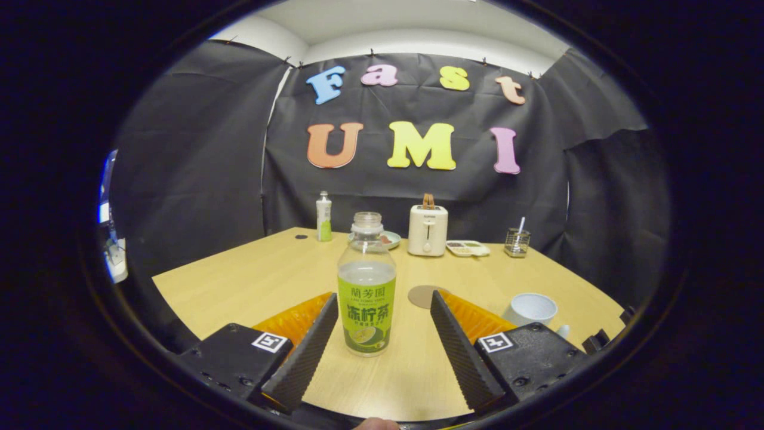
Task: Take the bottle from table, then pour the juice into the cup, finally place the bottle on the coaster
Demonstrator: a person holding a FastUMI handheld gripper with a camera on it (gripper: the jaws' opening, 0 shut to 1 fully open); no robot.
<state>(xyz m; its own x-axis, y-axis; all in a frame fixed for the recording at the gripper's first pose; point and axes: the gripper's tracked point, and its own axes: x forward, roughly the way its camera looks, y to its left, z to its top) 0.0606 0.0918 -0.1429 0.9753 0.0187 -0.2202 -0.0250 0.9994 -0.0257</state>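
Observation:
A clear bottle (366,286) with a green label and no cap stands upright on the wooden table (250,280), holding pale juice up to about its shoulder. It stands between my two fingers, nearer the left one, and touches neither. My gripper (385,301) is open, fingers spread wide on either side of the bottle. A round brown coaster (421,295) lies flat just beyond the right fingertip. A pale cup (530,310) stands to the right of the right finger, close to the table's right edge.
At the far edge of the table stand a small white and green bottle (323,217), a plate (391,239), a white toaster (428,230), a shallow tray (468,248) and a wire holder (517,242). A small dark disc (301,236) lies far left.

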